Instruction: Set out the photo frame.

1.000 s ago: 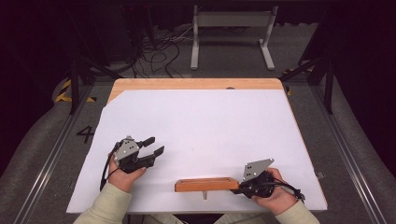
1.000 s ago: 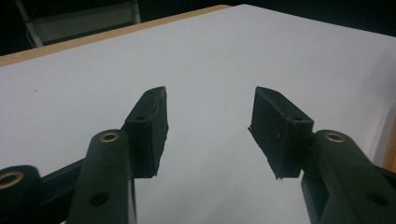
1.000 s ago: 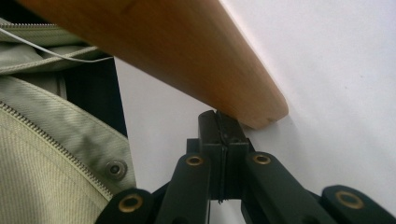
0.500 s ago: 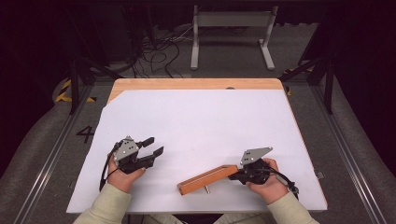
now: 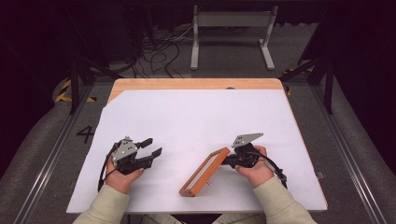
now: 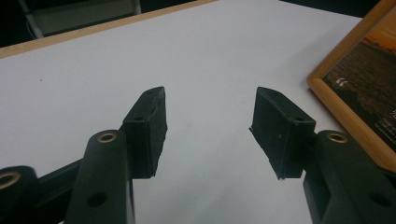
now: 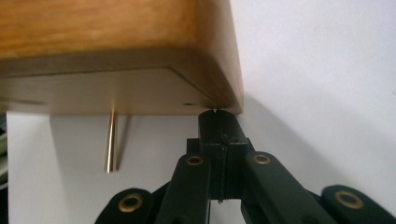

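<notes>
**Wooden frame gripped at one corner on white desk**

White-covered desk (image 5: 196,121) with a wooden edge at the far side, dark floor and cables beyond. At right, right hand-held gripper (image 5: 229,161) with jaws pressed together at the corner of a wooden picture frame (image 5: 205,172), apparently pinching something thin there, though the contact itself is hard to make out. Frame angled across the near part of the desk, between the two hands, its brass peg (image 7: 112,140) pointing at the desk. At left, left hand-held gripper (image 5: 152,147) open, jaws well apart, nothing between them, resting near the desk's near-left part, apart from the frame. Dark printed picture inside the frame, seen from the left gripper view.
</notes>
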The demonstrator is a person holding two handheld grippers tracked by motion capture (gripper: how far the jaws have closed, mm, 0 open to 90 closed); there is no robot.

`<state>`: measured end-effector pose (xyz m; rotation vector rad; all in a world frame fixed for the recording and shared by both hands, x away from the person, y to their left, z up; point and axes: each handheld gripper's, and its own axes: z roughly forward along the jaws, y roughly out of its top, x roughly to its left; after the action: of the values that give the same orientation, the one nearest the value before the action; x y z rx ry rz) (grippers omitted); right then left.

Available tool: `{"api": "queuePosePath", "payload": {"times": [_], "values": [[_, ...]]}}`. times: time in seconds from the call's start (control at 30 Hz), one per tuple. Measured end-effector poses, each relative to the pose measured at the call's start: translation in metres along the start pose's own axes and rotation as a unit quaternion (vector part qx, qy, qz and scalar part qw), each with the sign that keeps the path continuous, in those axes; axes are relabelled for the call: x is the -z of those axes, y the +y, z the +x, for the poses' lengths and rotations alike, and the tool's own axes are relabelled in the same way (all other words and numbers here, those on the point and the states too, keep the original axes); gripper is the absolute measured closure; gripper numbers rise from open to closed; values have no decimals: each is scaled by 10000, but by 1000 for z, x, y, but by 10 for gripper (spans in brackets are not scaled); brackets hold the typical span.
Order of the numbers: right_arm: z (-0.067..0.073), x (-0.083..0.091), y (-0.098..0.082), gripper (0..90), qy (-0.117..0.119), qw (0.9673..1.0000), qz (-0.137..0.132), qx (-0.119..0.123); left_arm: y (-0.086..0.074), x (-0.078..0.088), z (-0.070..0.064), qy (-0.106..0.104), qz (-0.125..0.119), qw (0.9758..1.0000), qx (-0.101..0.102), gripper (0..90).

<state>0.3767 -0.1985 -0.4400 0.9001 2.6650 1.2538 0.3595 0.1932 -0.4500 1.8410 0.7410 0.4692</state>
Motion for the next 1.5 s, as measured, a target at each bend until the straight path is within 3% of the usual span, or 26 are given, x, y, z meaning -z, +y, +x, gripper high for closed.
{"api": "queuePosePath", "payload": {"times": [0.37,0.6,1.1,1.33,1.47,1.5], "values": [[-11,-20,19,900,63,9998,-64,-150,0,-2,1,-91,271,9996,-37,478],[-10,-37,37,900,135,9999,32,-35,2,-1,2,-172,480,9986,-161,488],[-1,-65,64,900,334,9988,164,303,1,0,5,-205,470,9986,-96,450],[0,-65,68,900,312,9986,165,388,1,1,6,-195,469,9987,-88,445],[1,-50,70,853,-43,9985,210,506,1,2,7,-183,489,9986,-58,436],[1,-50,70,853,-43,9985,210,506,1,2,7,-183,489,9986,-58,434]]}}
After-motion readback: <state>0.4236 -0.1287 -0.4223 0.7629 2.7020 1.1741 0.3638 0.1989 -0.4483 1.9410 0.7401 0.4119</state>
